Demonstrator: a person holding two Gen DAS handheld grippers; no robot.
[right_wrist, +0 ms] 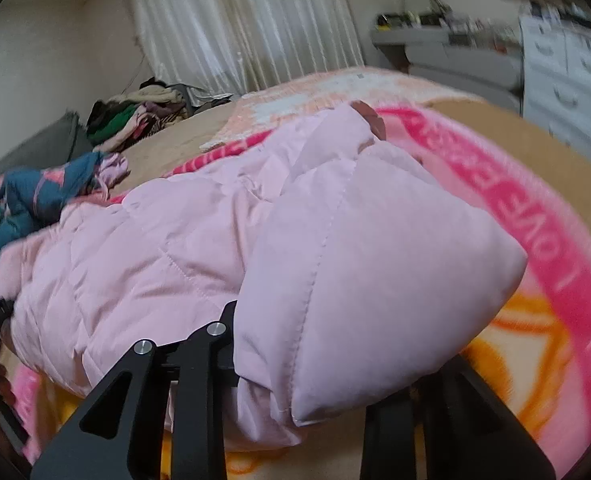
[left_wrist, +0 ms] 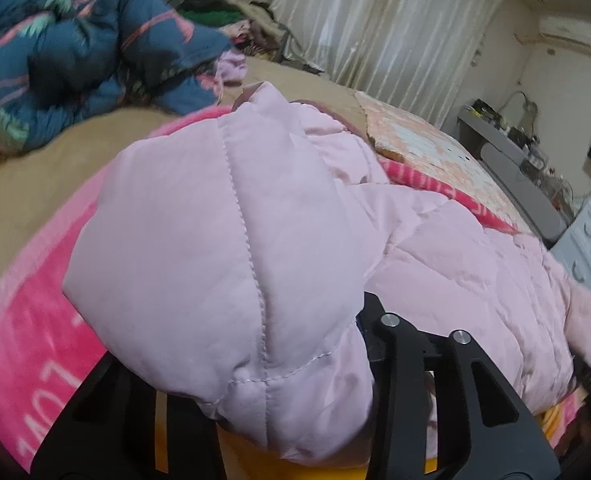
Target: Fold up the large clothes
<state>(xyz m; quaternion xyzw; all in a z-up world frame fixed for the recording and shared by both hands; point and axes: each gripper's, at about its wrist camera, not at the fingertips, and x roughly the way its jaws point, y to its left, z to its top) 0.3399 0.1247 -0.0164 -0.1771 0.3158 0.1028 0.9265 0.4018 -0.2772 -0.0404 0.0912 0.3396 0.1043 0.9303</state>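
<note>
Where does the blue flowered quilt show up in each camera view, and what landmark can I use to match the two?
Left wrist: the blue quilt fills the upper left, bunched on the bed beyond the pink jacket.
Right wrist: the blue quilt sits at the left edge, mid-height, partly behind the pink jacket.
Shared landmark: the white curtain on the far wall, upper right in the left view, top centre in the right view.
</note>
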